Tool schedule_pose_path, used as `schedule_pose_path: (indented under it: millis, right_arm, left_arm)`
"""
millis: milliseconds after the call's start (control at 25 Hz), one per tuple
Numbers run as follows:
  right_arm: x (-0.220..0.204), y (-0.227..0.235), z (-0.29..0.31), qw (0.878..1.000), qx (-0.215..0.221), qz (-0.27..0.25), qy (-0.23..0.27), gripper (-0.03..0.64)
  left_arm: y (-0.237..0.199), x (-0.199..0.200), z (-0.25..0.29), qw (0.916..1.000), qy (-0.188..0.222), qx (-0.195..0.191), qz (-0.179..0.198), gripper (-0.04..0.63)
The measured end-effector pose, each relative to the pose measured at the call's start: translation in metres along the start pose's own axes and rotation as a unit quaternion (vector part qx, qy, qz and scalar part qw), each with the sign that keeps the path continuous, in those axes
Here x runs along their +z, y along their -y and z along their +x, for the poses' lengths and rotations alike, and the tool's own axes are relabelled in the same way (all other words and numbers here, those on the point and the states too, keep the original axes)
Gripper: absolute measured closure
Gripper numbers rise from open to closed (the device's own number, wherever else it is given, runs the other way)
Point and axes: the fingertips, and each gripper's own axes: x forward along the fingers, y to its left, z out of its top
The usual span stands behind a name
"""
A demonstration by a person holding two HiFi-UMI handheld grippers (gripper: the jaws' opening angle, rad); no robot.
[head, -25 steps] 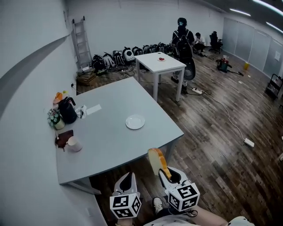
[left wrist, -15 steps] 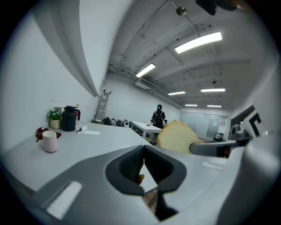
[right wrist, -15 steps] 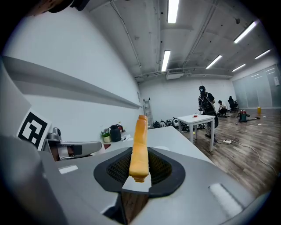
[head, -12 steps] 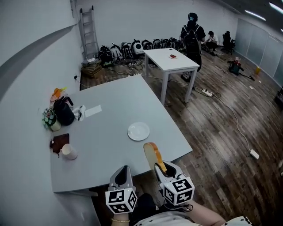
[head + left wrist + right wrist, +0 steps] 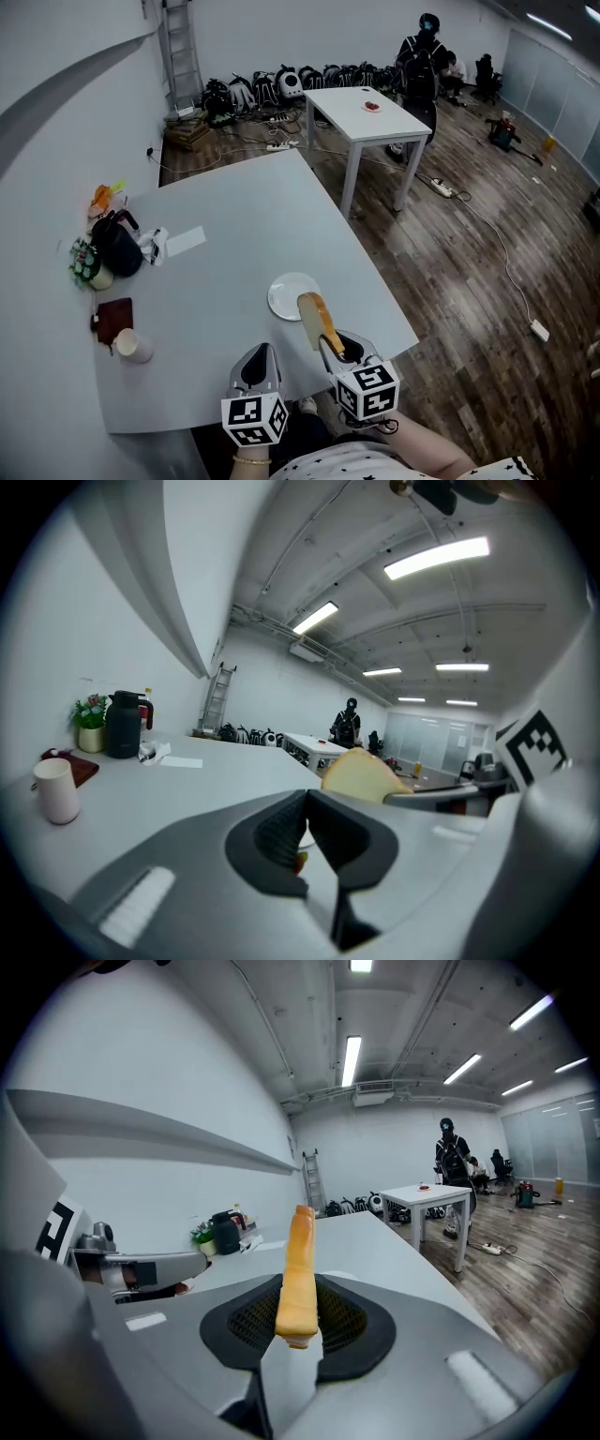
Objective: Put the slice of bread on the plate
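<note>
Bread slice (image 5: 316, 321) stands on edge, clamped in the right gripper (image 5: 335, 349), near the empty plate (image 5: 279, 300) on the surface (image 5: 225, 244). Left gripper (image 5: 259, 359) is closed, empty. Placement is not yet done.

Left gripper (image 5: 306, 808): dark ribbed pads closed together, nothing between them. Just beyond, to the right: pale rounded slice of bread (image 5: 361, 772) standing at the tip of the right gripper (image 5: 405, 796). Grey tabletop (image 5: 206, 785) carries a white cylindrical cup (image 5: 56, 789) and a black jug (image 5: 122, 724) at left. Person in dark clothes (image 5: 349, 726) far back.
</note>
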Motion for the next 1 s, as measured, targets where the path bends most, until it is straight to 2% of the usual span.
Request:
schedule_pose_path:
  millis: [320, 560, 760, 880, 1000]
  right_arm:
    - [-0.004, 0.018, 0.102, 0.997, 0.02, 0.02, -0.067, 0.529]
    - [-0.017, 0.019, 0.161, 0.99, 0.051, 0.05, -0.12, 0.529]
    - [-0.027, 0.019, 0.181, 0.982, 0.071, 0.087, -0.149, 0.528]
    - [-0.027, 0.026, 0.185, 0.983, 0.066, 0.084, -0.15, 0.523]
    - [-0.028, 0.036, 0.186, 0.986, 0.044, 0.06, -0.15, 0.502]
  left_arm:
    - [-0.041, 0.008, 0.072, 0.9998, -0.021, 0.003, -0.005, 0.586]
    - [-0.061, 0.006, 0.107, 0.9992, -0.037, 0.007, -0.015, 0.586]
    - [-0.068, 0.003, 0.131, 0.9986, -0.05, 0.007, -0.016, 0.586]
    - [-0.068, 0.002, 0.141, 0.9984, -0.054, 0.003, -0.017, 0.586]
    - [-0.068, 0.001, 0.146, 0.9981, -0.058, 0.001, -0.018, 0.586]
